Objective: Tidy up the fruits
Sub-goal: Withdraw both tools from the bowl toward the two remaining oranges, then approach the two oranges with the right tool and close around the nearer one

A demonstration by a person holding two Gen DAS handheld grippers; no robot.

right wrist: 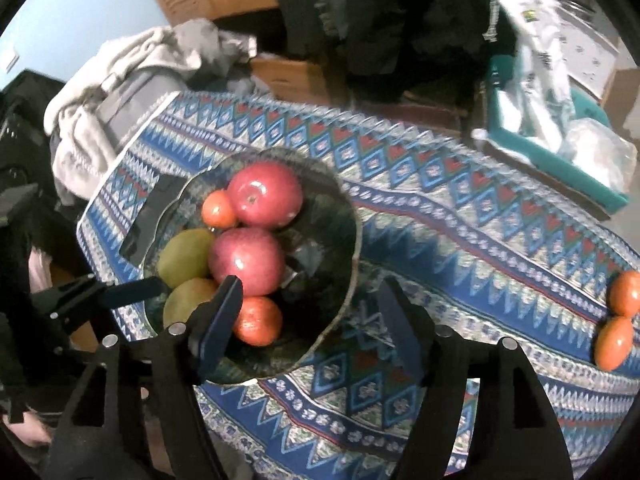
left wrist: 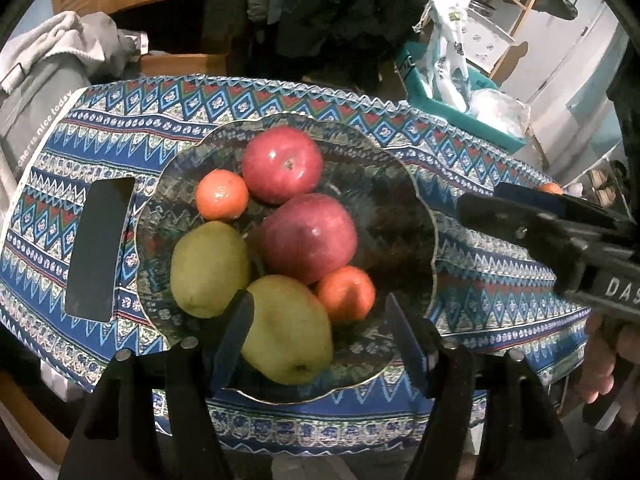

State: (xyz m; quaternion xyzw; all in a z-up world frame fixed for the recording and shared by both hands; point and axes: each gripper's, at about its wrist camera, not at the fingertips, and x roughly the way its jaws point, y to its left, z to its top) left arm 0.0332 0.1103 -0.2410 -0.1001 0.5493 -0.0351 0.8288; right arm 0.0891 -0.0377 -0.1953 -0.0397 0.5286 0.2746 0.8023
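A patterned glass plate (left wrist: pixel 400 208) on the blue cloth holds two red apples (left wrist: pixel 282 164) (left wrist: pixel 308 238), two oranges (left wrist: pixel 221 195) (left wrist: pixel 346 293) and two green pears (left wrist: pixel 210 268) (left wrist: pixel 288 330). My left gripper (left wrist: pixel 320 340) hovers open over the plate's near side. The near pear lies by its left finger, well apart from the right one. My right gripper (right wrist: pixel 312 324) is open above the plate's right rim (right wrist: pixel 352 240), an orange (right wrist: pixel 256 320) just inside its left finger. Two more oranges (right wrist: pixel 624 292) (right wrist: pixel 614 342) lie on the cloth at far right.
A black flat rectangle (left wrist: pixel 100 248) lies on the cloth left of the plate. A teal bin with plastic bags (left wrist: pixel 460 100) stands beyond the table's far right. Grey and white clothes (left wrist: pixel 60 52) are piled at far left. A hand (left wrist: pixel 600 372) grips the right tool.
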